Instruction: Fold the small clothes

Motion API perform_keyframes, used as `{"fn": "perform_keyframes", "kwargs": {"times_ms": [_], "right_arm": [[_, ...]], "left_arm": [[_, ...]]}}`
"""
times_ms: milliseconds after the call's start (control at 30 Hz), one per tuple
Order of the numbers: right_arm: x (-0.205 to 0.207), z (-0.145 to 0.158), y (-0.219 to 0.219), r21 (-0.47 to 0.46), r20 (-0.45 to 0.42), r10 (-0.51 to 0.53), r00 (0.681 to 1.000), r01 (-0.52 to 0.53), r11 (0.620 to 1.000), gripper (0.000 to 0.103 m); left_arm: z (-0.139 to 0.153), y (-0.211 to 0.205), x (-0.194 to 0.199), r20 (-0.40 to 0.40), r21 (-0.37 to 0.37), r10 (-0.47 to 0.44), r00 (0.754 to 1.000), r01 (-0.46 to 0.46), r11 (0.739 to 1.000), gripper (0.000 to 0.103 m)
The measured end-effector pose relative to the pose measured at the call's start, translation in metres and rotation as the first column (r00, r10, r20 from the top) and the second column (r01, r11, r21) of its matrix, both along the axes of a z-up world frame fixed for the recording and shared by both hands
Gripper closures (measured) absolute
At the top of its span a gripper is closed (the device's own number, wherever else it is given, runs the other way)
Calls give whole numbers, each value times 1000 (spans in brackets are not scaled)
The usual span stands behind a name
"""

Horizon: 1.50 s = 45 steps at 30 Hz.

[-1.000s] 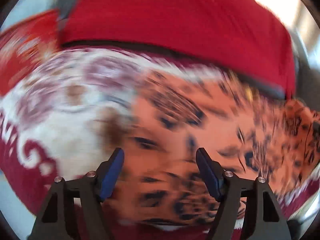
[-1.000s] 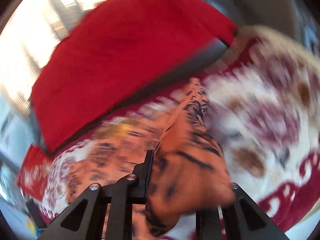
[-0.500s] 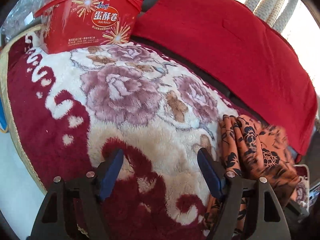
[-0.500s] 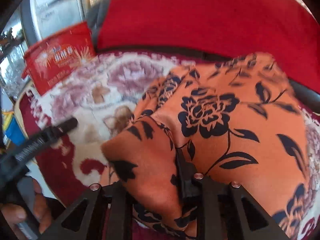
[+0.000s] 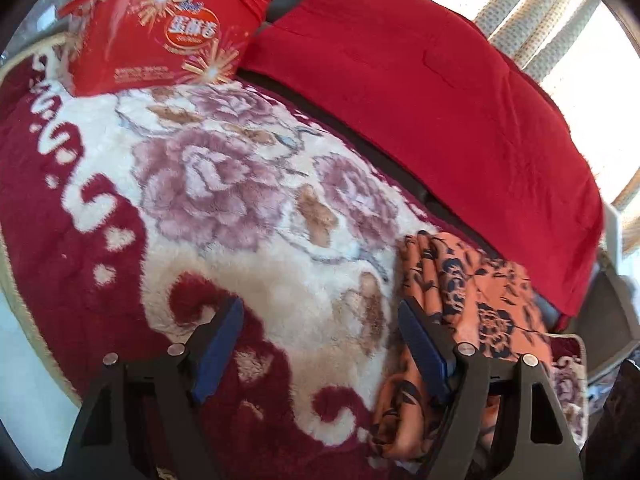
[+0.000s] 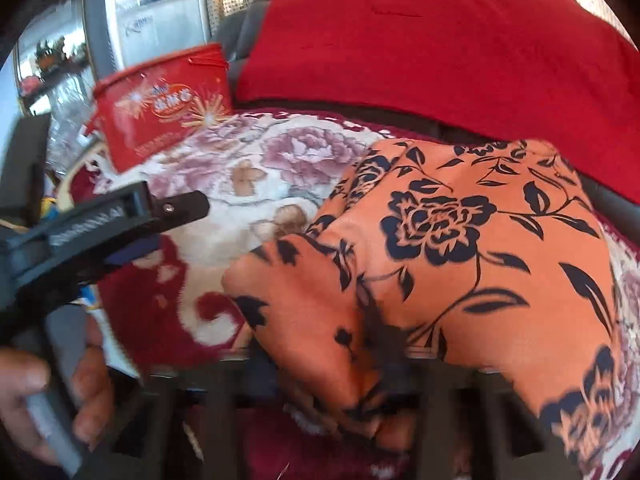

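Note:
An orange garment with dark flowers (image 6: 460, 240) lies folded and bunched on the plush floral blanket (image 5: 240, 208). My left gripper (image 5: 320, 340) stands open over bare blanket, and the garment (image 5: 468, 304) lies just past its right finger. My right gripper (image 6: 320, 392) is low and blurred at the garment's near fold. Its jaws are opening, the cloth still drapes between them, and the pads look clear of it. In the right wrist view a hand (image 6: 28, 392) holds the left gripper, whose finger (image 6: 120, 220) reaches in from the left.
A red egg-roll tin (image 5: 160, 28) stands at the blanket's far left corner. A red cloth (image 5: 420, 100) covers the seat back behind. The blanket's trimmed edge (image 5: 24, 312) runs down the left, with pale floor beyond. Curtains hang at the back right.
The right gripper's jaws have spread off the orange fold they pinched. The garment has come down onto the blanket. The left gripper left the garment a second ago and has since held still.

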State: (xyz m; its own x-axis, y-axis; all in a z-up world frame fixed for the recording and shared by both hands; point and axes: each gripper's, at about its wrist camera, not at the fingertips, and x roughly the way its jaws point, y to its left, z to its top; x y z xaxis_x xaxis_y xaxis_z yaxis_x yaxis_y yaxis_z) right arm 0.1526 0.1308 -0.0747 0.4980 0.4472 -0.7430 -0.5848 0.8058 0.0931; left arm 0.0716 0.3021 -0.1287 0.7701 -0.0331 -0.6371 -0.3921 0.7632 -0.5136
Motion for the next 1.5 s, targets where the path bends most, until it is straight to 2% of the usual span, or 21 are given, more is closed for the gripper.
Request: {"fn": "perform_keyframes", "kwargs": {"times_ms": [167, 267, 333, 400, 433, 500, 567, 600, 667, 800, 833, 867, 967, 1067, 1100, 1200, 1267, 1333, 1400, 1433, 1500], "right_arm": [[-25, 25, -60, 125, -11, -89, 996, 89, 988, 21], [-43, 32, -109, 189, -50, -170, 984, 177, 966, 21], [-51, 31, -141, 201, -76, -226, 971, 237, 950, 21], [-54, 26, -162, 203, -95, -265, 960, 279, 939, 21], [-56, 24, -175, 207, -107, -288, 952, 304, 930, 21], [-60, 21, -194, 219, -127, -310, 942, 332, 918, 21], [-61, 16, -206, 235, -151, -322, 935, 350, 907, 21], [-62, 14, -210, 239, -156, -324, 933, 354, 904, 21], [-62, 11, -214, 253, -166, -319, 933, 353, 901, 21], [-63, 7, -212, 286, -180, -304, 935, 346, 894, 21], [-63, 7, -212, 296, -187, -303, 935, 347, 890, 21], [-63, 6, -210, 300, -189, -302, 934, 348, 888, 21], [-64, 5, -214, 310, -199, -303, 932, 353, 883, 21], [-65, 7, -219, 316, -208, -311, 927, 364, 876, 21], [-65, 9, -221, 321, -207, -314, 927, 367, 873, 21], [-67, 17, -227, 334, -195, -321, 927, 371, 867, 21], [-66, 19, -229, 328, -188, -324, 927, 370, 869, 21], [-62, 20, -230, 314, -185, -325, 927, 369, 875, 21], [-56, 19, -230, 301, -200, -329, 923, 378, 876, 21], [-54, 20, -230, 309, -208, -327, 922, 379, 872, 21], [-51, 25, -231, 316, -203, -319, 926, 370, 873, 21]], "left_arm": [[4, -13, 4, 82, -133, -135, 987, 145, 980, 20], [7, -34, 9, 96, -129, -229, 969, 240, 962, 19], [4, -51, 13, 58, -108, -293, 954, 298, 948, 21], [2, -62, 14, 14, -108, -336, 942, 335, 936, 65], [3, -67, 13, -14, -91, -348, 937, 346, 934, 76], [11, -75, 3, -11, -20, -335, 942, 335, 942, 70], [20, -77, -4, 3, -5, -329, 944, 329, 944, 20], [23, -75, -7, 25, -22, -327, 945, 328, 944, 16], [28, -74, -11, 55, -55, -337, 940, 339, 939, 16], [30, -81, -1, 15, -34, -332, 943, 333, 942, 19], [27, -82, 3, -9, -37, -332, 943, 331, 943, 33], [23, -84, 9, -35, -54, -342, 939, 340, 939, 56], [10, -92, 27, -148, -56, -365, 919, 361, 931, 84], [6, -88, 36, -181, -87, -374, 909, 364, 927, 93], [14, -88, 32, -155, -69, -367, 917, 361, 930, 94], [63, -97, -6, -13, 146, -317, 948, 316, 938, 95], [67, -106, -24, -1, 224, -316, 949, 309, 924, 95], [32, -108, -12, -104, 233, -290, 951, 307, 923, 94], [-9, -102, 4, -225, 144, -295, 929, 331, 933, 91], [-17, -99, 6, -237, 115, -296, 925, 329, 937, 84], [-10, -91, -4, -185, 103, -255, 949, 277, 955, 66]]}}
